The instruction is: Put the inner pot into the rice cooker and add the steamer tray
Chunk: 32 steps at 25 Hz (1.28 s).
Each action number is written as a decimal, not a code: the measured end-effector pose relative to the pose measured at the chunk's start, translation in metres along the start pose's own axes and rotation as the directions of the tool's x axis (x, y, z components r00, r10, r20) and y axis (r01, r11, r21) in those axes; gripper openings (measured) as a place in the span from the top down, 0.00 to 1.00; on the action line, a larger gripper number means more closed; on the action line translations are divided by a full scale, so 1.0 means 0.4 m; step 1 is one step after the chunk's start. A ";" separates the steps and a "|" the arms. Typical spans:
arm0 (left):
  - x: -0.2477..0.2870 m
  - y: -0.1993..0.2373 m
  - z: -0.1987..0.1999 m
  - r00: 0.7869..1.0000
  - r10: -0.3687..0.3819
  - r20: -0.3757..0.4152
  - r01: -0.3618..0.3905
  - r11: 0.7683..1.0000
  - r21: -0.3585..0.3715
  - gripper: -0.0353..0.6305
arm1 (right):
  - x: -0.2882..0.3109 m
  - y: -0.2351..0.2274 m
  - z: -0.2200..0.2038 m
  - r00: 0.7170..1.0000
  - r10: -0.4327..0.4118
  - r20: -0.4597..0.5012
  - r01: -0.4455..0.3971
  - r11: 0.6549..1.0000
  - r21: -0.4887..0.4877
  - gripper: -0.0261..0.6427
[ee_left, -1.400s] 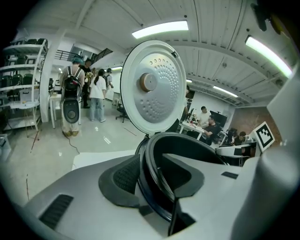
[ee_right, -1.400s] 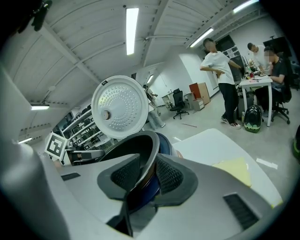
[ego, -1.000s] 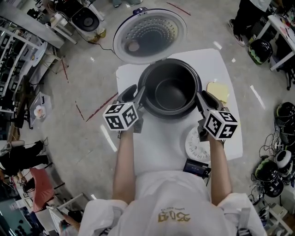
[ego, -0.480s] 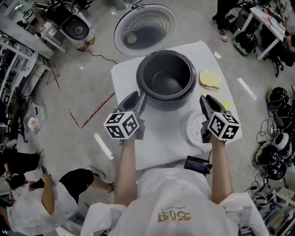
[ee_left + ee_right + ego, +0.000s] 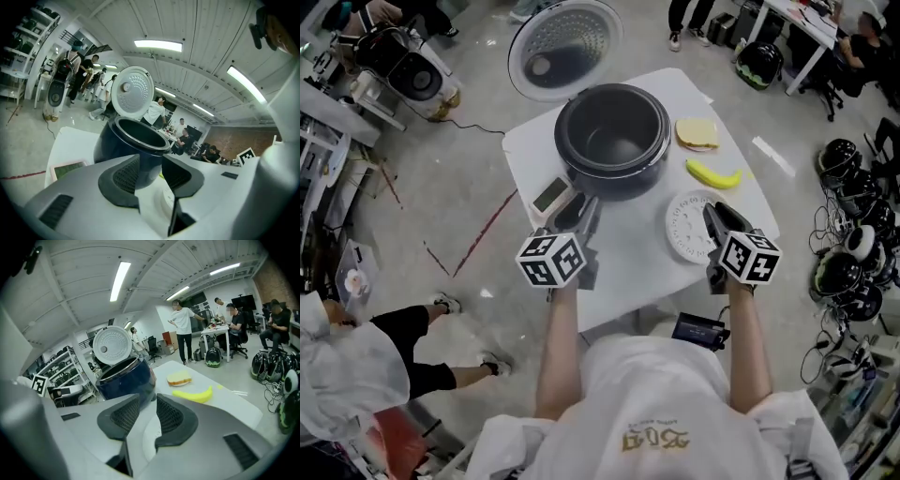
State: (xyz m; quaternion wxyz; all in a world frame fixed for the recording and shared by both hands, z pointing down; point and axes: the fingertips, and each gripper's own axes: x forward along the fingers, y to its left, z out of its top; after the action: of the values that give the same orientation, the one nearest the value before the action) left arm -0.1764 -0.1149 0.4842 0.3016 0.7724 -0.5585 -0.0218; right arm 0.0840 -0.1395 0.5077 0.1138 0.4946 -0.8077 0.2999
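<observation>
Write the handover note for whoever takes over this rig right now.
Left gripper: open and empty, jaws just been closing a little, pointing at the dark blue rice cooker.
Right gripper: open and empty, over the near edge of the round white steamer tray, which lies flat on the white table.
Done: dark inner pot sits in the cooker, white round lid up.
Left: grip the tray and set it on the pot.

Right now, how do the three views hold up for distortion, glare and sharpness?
Head view: evenly lit, rice cooker sharp, fisheye bending the room's edges, white table bright yet not washed out. Left gripper view: heavy wide-angle curve, black corners, ceiling lights blown out. Right gripper view: same curve and dark corners, banana crisp.
</observation>
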 end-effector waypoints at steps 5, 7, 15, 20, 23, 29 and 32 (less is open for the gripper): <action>0.038 -0.058 -0.090 0.996 -0.046 -0.081 0.046 0.999 0.000 0.71 | -0.059 -0.055 -0.053 0.998 -0.058 -0.030 0.059 0.998 0.015 0.78; 0.063 -0.081 -0.133 0.991 -0.059 -0.117 0.059 0.998 -0.004 0.71 | -0.074 -0.087 -0.072 0.996 -0.073 -0.047 0.074 0.997 0.020 0.77; 0.169 -0.175 -0.308 0.967 -0.070 -0.245 0.065 0.997 -0.028 0.68 | -0.087 -0.246 -0.152 0.987 -0.088 -0.131 0.088 0.996 -0.009 0.75; 0.239 -0.202 -0.409 0.949 -0.038 -0.313 0.022 0.998 -0.054 0.67 | -0.058 -0.348 -0.193 0.978 -0.077 -0.192 0.072 0.997 -0.036 0.75; 0.264 -0.213 -0.463 0.938 -0.013 -0.348 -0.010 0.998 -0.063 0.67 | -0.047 -0.401 -0.216 0.972 -0.066 -0.227 0.059 0.998 -0.036 0.74; 0.312 -0.217 -0.514 0.920 0.007 -0.392 -0.046 0.995 -0.090 0.64 | -0.012 -0.470 -0.234 0.962 -0.048 -0.268 0.045 0.999 -0.018 0.74; 0.331 -0.209 -0.539 0.911 0.028 -0.410 -0.073 0.993 -0.093 0.63 | 0.004 -0.492 -0.246 0.958 -0.031 -0.286 0.033 0.999 0.002 0.74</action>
State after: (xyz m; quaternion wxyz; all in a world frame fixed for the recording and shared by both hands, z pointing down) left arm 0.0245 -0.1195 0.6596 0.4527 0.7280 -0.5011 0.1180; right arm 0.2428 -0.1471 0.6598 0.2325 0.4593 -0.7738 0.3691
